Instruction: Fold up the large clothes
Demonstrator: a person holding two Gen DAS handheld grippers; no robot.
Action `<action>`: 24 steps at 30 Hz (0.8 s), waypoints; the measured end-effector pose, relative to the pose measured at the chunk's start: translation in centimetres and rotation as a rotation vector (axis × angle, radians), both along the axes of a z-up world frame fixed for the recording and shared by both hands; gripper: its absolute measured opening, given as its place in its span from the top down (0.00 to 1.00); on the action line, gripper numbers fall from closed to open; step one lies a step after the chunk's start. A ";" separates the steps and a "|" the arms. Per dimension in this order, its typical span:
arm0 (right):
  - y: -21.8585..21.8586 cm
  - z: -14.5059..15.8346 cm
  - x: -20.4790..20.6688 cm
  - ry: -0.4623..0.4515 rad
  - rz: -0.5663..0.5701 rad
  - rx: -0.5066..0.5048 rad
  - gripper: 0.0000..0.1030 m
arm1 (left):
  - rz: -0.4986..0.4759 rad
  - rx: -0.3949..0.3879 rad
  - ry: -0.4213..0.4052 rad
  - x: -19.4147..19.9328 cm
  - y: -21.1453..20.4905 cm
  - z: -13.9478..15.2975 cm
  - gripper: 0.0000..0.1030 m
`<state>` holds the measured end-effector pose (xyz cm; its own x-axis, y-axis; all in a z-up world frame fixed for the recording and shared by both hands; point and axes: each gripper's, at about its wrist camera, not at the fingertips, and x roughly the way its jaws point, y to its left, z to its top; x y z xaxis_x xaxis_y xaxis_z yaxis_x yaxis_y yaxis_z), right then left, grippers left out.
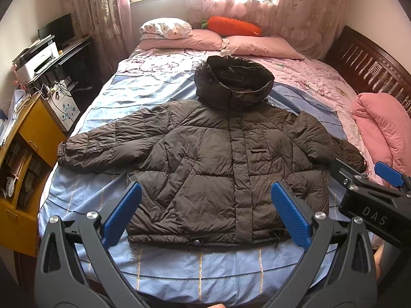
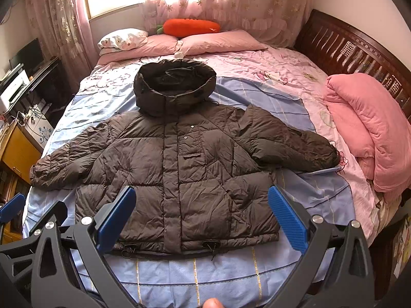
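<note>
The brown puffer jacket (image 1: 205, 159) lies flat and face up on the bed (image 1: 179, 269), sleeves spread. It looks soft, bulky and slippery, so a cuff seems best to pinch. Left tool (image 1: 205, 213) and right tool (image 2: 203, 218) stand wide, holding nothing.

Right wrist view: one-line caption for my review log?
Open right gripper above a dark puffer jacket spread flat on the bed.

Both grippers (image 1: 205, 213) (image 2: 201, 217) are black-framed with ribbed blue jaws, silver screws (one marked "DAS").
</note>
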<state>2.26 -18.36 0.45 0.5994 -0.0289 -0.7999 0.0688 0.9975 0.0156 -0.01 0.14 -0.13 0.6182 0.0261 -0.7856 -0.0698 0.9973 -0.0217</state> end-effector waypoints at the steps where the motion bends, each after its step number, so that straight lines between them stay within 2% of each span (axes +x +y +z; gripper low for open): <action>1: 0.0 0.0 0.0 0.000 0.000 -0.001 0.01 | 0.000 0.000 0.000 0.0 0.0 0.0 0.02; 24: 0.1 -0.2 0.0 -0.001 0.000 -0.004 0.01 | 0.001 -0.001 0.001 0.0 0.1 0.0 0.02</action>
<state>2.27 -18.27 0.27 0.6005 -0.0319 -0.7990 0.0688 0.9976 0.0118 -0.01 0.29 -0.15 0.6173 0.0259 -0.7863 -0.0703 0.9973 -0.0224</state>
